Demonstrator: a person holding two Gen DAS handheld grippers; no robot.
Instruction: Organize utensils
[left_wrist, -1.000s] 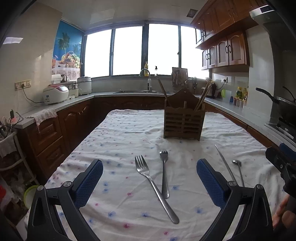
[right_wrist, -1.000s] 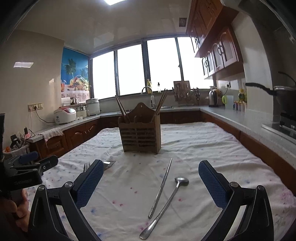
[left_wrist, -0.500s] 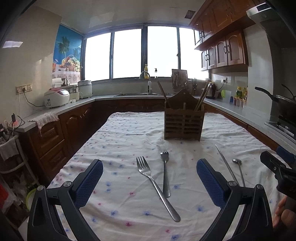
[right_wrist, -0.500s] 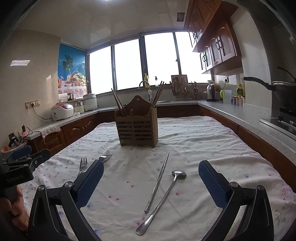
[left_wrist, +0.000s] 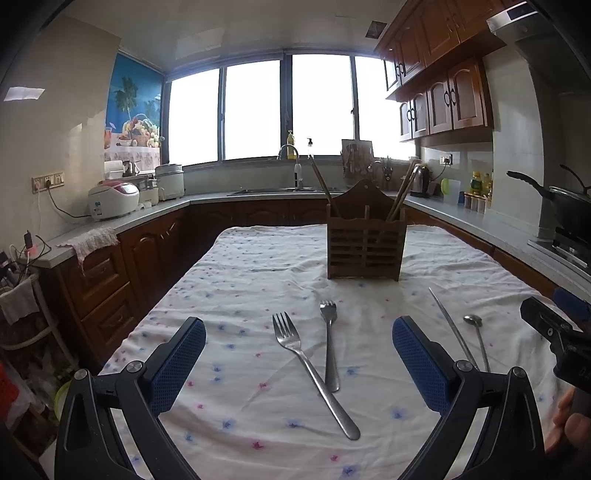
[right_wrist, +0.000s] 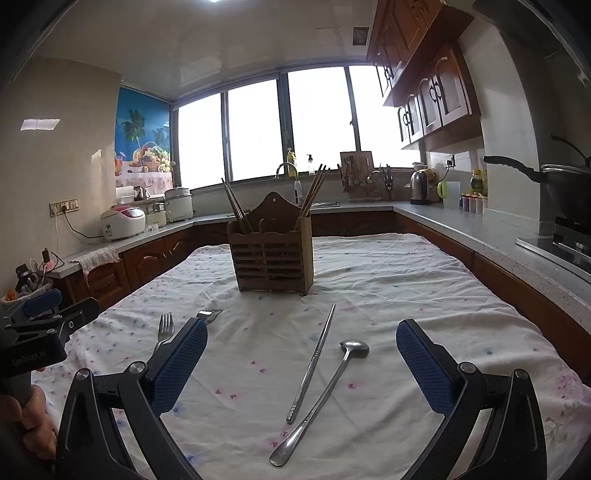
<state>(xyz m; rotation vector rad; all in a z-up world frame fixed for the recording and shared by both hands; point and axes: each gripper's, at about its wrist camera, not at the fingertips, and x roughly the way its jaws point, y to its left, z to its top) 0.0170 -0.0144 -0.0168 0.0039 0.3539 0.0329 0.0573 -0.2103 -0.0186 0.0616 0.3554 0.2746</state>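
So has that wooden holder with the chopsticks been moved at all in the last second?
No. The holder stands on the same spot of the cloth, beyond the spoon; only the cameras shifted slightly.

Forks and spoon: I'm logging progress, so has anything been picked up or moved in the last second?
Nothing taken. Both grippers, left and right, drifted slightly, open and empty. The two forks, spoon, metal stick and wooden holder lie unmoved.
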